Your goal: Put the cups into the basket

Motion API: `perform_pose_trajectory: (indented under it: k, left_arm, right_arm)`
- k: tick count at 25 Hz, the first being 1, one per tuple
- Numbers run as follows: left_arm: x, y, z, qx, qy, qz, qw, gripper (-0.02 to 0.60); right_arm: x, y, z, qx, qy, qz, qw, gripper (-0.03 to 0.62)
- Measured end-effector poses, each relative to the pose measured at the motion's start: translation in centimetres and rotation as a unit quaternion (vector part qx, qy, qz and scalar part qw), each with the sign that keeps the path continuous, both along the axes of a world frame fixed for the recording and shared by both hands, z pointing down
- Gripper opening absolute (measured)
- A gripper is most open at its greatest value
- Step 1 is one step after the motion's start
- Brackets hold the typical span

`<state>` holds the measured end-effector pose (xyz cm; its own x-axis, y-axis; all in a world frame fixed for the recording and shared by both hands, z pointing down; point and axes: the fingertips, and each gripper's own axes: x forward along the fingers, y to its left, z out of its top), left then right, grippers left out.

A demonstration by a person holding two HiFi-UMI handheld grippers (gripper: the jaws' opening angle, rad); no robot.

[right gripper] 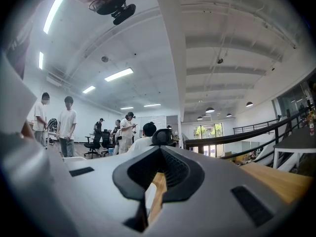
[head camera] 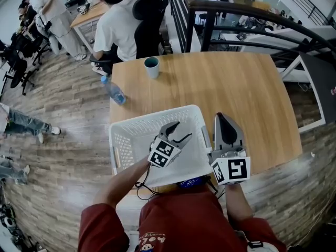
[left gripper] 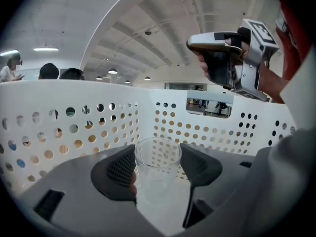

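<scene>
Here, clear cup [left gripper: 157, 174] in left tool [left gripper: 158, 158]

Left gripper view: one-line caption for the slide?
Left gripper holds a clear cup inside the white basket; right gripper seen above its rim.

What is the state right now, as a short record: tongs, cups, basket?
left tongs: closed on the clear cup, down inside the basket
right tongs: shut, empty, right of the basket
clear cup: upright between the left pads
teal cup: upright on the table, beyond the basket
basket: white, perforated, at the table's near edge
</scene>
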<state>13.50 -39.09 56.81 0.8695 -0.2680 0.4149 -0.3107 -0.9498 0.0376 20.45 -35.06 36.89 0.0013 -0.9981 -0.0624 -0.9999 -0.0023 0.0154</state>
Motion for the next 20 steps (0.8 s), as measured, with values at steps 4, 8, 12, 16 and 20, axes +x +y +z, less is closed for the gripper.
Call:
perform_pose_trajectory:
  k: [4, 8, 12, 16, 20]
  left_arm:
    - [-0.2, -0.2, 0.2, -0.004, 0.009, -0.008, 0.9999, 0.287]
    - [-0.4, -0.2, 0.3, 0.000, 0.009, -0.006, 0.9999, 0.287]
    - [-0.4, 0.4, 0.4, 0.016, 0.005, 0.001, 0.9999, 0.288]
    - [-0.5, 0.8, 0.4, 0.022, 0.005, -0.001, 0.9997, 0.288]
    - [-0.4, 0.4, 0.3, 0.015, 0.009, -0.012, 0.9998, 0.288]
  right_arm:
    - [0.2, 0.0, 0.1, 0.002, -0.002, 0.000, 1.000, 0.009]
    - [0.3, -0.2, 0.2, 0.002, -0.005, -0.001, 1.000, 0.010]
    - [0.2, -0.3, 0.0, 0.005, -0.005, -0.002, 1.000, 0.010]
    - [0.0, -0.3, 0.1, 0.005, -0.006, -0.004, 1.000, 0.011]
    - [0.0, -0.5, 0.1, 0.003, -0.006, -0.006, 1.000, 0.011]
